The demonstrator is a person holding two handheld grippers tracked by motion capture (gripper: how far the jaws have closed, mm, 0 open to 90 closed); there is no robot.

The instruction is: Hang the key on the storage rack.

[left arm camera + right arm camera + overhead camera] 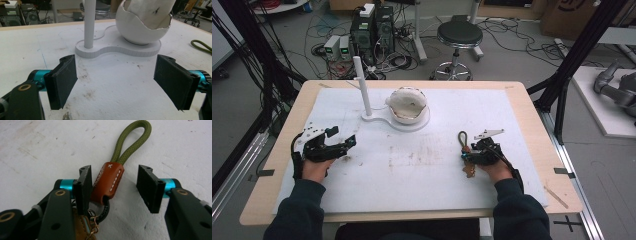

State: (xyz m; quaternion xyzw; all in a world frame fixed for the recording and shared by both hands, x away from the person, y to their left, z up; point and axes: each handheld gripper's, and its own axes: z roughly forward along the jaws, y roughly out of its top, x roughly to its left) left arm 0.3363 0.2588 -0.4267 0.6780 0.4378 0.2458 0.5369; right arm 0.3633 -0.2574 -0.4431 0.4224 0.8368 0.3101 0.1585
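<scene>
A keychain lies on the white mat: an olive rope loop joined to a brown leather sleeve, with a black ring and small gold clasp below. My right gripper is open around the sleeve; its left pad touches the leather, the right pad stands apart. In the high view the keychain sits at the right gripper. My left gripper is open and holds nothing, low over the mat, facing the stand. The white stand carries an upright peg and a cracked-egg bowl.
In the left gripper view the peg and bowl stand just ahead on their shared base, and the rope loop lies to the right. The wooden table edge frames the mat. A stool, computers and cables sit beyond.
</scene>
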